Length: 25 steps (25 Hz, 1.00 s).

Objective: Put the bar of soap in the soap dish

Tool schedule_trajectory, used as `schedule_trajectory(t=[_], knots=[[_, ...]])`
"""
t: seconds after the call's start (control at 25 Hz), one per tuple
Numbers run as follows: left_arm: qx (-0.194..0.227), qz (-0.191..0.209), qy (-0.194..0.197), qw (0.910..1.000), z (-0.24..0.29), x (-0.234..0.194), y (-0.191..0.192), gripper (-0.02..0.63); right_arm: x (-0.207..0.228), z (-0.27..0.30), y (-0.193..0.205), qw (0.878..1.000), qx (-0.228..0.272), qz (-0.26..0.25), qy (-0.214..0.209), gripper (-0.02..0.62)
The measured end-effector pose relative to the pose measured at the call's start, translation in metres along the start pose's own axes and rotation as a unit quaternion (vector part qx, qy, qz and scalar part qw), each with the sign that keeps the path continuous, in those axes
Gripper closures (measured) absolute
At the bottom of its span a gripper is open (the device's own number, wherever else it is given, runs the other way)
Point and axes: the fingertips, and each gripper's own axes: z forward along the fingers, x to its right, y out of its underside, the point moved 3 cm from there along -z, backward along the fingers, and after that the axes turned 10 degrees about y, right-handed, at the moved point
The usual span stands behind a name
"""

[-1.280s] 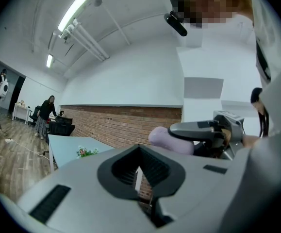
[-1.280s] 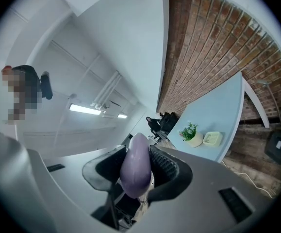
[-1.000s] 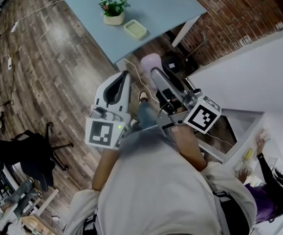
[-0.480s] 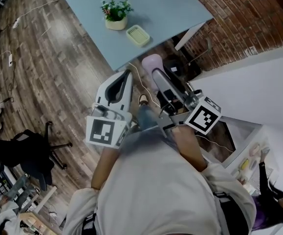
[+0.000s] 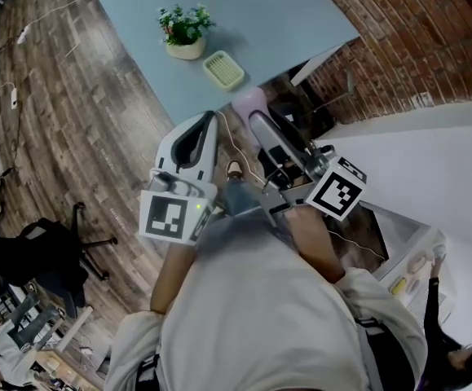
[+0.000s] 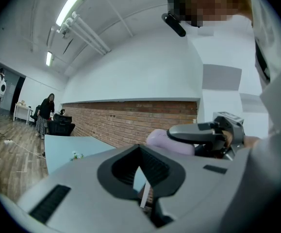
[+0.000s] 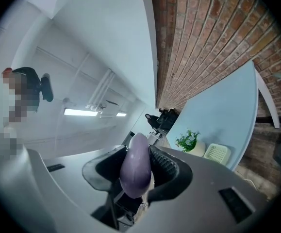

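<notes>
Centre of head view: right gripper (image 5: pixel 258 122) clamped on lilac bar of soap (image 5: pixel 248 103), soap end poking past jaw tips, just below near edge of pale blue table (image 5: pixel 284 15) in frame. Left gripper (image 5: pixel 209 124) beside it at left, jaws together, nothing between. Pale green soap dish (image 5: pixel 224 69) on table, upper centre, beside potted plant (image 5: pixel 183 32), apart from soap.

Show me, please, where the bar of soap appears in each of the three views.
Head view: the bar of soap sits upper middle, at the tip of the right gripper.
Left gripper view: right of centre, a lilac lump.
Right gripper view: low centre, clamped between the jaws.
Shared landmark: the potted plant on the blue table.
</notes>
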Motion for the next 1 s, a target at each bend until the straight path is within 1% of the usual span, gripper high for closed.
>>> schedule_trajectory(t=[0.16, 0.4, 0.68, 1.0], knots=[[-0.004, 0.003, -0.01, 0.9999, 0.021, -0.01, -0.001, 0.604, 0.014, 0.014, -0.015, 1.0, -0.008, 0.004, -0.007, 0.436], [-0.01, 0.004, -0.028, 0.9995, 0.037, -0.018, -0.001, 0.604, 0.028, 0.028, -0.028, 0.999, -0.021, 0.014, -0.019, 0.436], [-0.012, 0.011, -0.037, 0.9992, 0.047, -0.021, -0.008, 0.604, 0.03, 0.035, -0.039, 0.999, -0.024, 0.018, -0.031, 0.436], [-0.006, 0.009, -0.041, 0.9991, 0.048, -0.036, -0.012, 0.604, 0.031, 0.048, -0.044, 0.999, -0.024, 0.016, -0.03, 0.436]])
